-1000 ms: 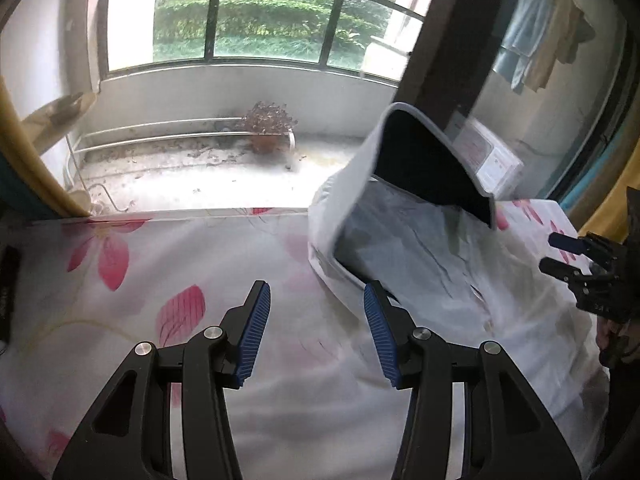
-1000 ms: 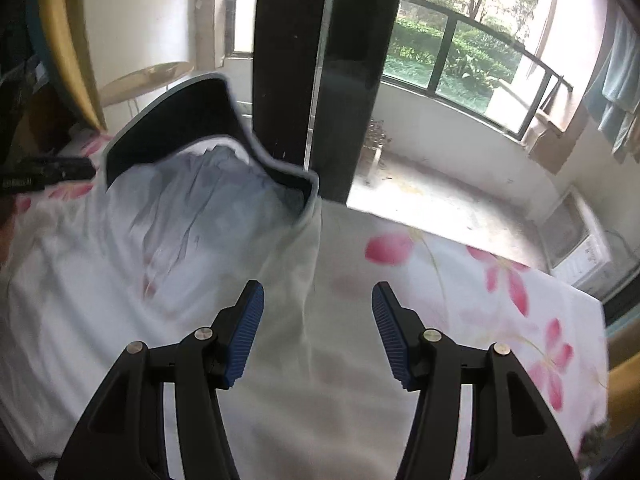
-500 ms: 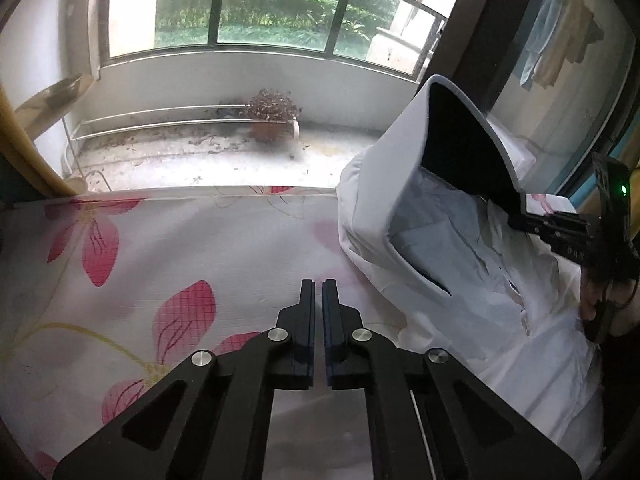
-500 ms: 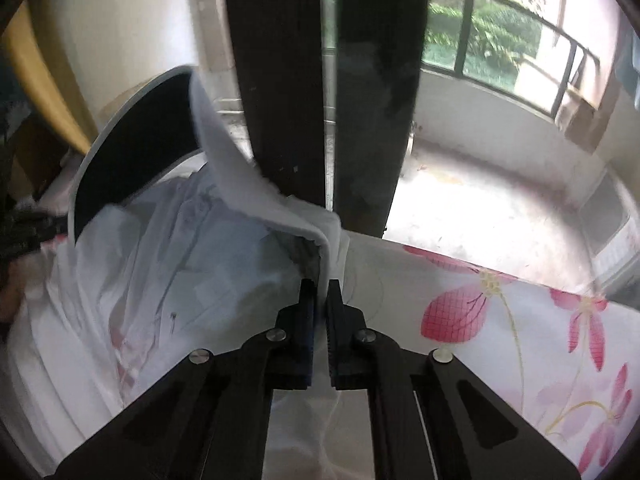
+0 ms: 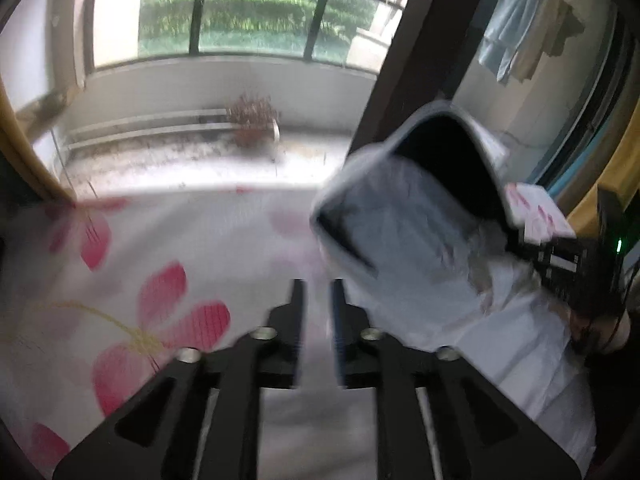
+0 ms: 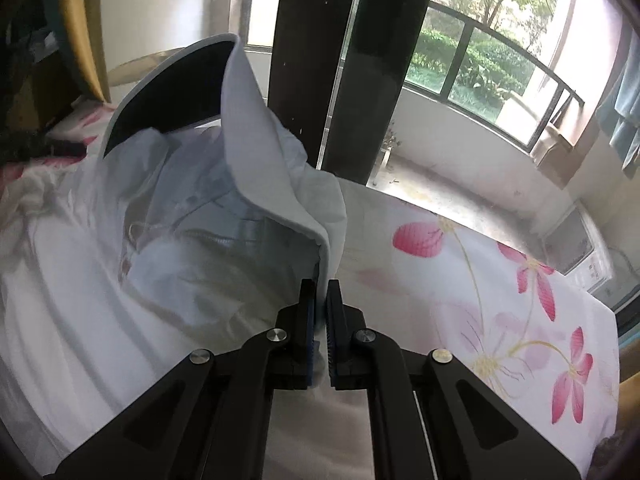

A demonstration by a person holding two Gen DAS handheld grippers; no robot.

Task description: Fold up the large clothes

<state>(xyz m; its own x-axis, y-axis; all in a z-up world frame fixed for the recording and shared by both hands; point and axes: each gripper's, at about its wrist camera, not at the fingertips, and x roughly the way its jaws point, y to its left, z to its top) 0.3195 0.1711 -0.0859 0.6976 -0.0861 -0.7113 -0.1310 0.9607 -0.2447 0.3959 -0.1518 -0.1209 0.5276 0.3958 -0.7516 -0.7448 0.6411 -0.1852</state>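
Note:
A large white garment (image 6: 120, 280) with a dark-lined collar (image 6: 172, 84) lies rumpled on the flowered bedsheet (image 6: 480, 280). My right gripper (image 6: 320, 312) is shut on the garment's front edge, with a strip of white cloth pinched between its pads and the collar standing up behind. In the left wrist view the same garment (image 5: 420, 248) rises just right of my left gripper (image 5: 316, 312). That gripper's jaws are opening, a narrow gap shows between them, and I see no cloth in it. The picture is blurred. The right gripper's black housing (image 5: 568, 264) shows at the garment's far side.
Beyond the bed's far edge are dark sliding-door posts (image 6: 316, 60) and a balcony with a potted plant (image 5: 252, 120) and railing. Yellow curtains (image 6: 80, 28) hang at the sides. Clothes (image 5: 520, 48) hang at the far right. The sheet (image 5: 140, 280) spreads out left of the garment.
Both grippers went from wide open to shut. The right closed on the garment's edge and keeps it. The left has since parted slightly and sits closer to the garment.

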